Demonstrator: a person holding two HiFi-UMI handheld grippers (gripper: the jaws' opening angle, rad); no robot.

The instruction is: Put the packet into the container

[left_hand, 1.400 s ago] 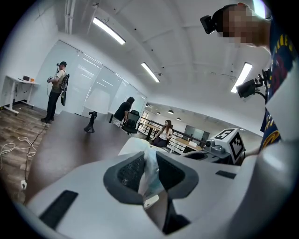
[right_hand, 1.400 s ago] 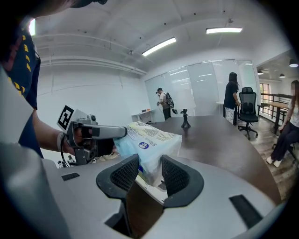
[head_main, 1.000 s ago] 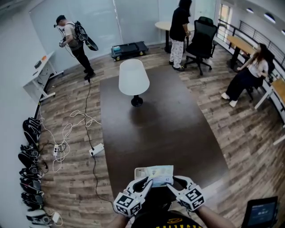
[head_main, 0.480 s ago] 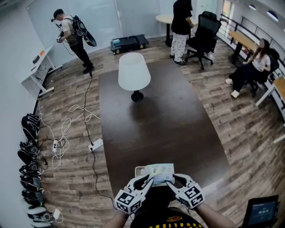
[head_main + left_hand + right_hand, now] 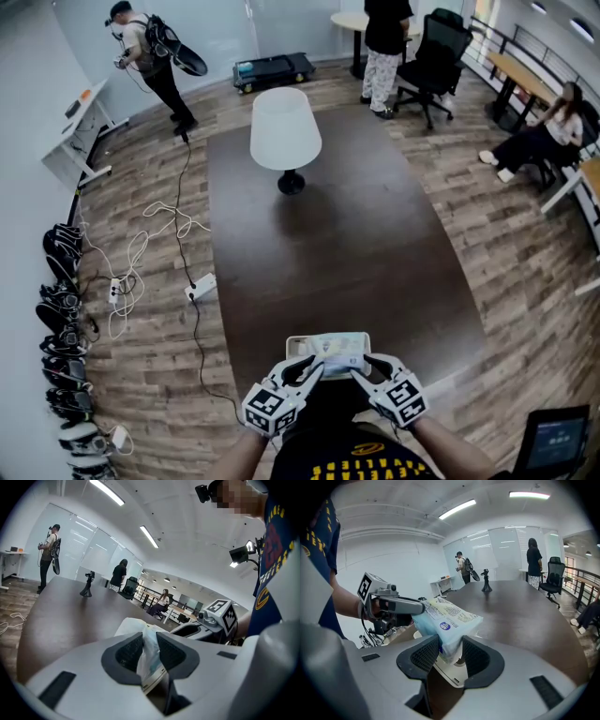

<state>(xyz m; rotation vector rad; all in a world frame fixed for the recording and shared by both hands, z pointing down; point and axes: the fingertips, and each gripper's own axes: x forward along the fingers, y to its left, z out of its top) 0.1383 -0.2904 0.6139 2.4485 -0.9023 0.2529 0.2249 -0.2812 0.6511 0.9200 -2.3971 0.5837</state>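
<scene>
A pale blue-and-white packet hangs between both grippers at the near edge of the dark table. My left gripper pinches its left end; its jaws have just been opening slightly, with the packet still pressed between the pads. My right gripper is shut on the other end of the packet, and the left gripper shows opposite it. A shallow white container lies right under the packet, its rim showing just below the right jaws. The packet hides most of the container.
The long dark table stretches away, with a white lamp at its far end. Cables and a power strip lie on the wooden floor to the left. A screen stands at the lower right. Several people are at the far end of the room.
Both grippers have sunk with the packet, which now lies lower over the container. The head camera has tipped a little, so the room has shifted in view.
</scene>
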